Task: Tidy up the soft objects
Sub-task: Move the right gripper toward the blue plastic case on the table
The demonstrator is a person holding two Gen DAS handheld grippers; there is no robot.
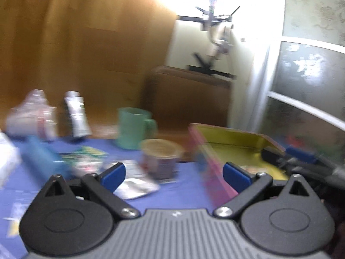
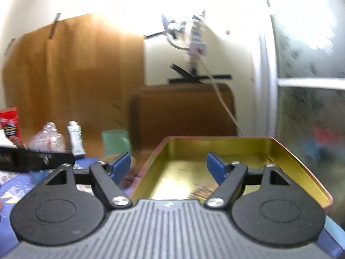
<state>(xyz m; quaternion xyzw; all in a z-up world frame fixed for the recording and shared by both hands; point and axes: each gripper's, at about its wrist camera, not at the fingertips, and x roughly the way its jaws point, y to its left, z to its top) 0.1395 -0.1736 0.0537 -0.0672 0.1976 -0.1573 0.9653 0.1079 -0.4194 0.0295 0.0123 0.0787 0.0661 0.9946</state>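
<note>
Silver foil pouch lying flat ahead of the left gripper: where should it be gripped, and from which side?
Probably its near edge. The silver foil pouch lies flat on the blue cloth, so the open left gripper should come low from the near side and pinch across that thin edge. Blur hides finer detail.

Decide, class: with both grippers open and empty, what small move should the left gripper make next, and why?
Probably lower the left gripper onto the flat silvery foil sachet lying on the blue tablecloth just ahead of its jaws. The jaws stand wide with nothing between them, the sachet is the nearest soft item, and the gold-lined pink tin tray waits open beside it.
</note>
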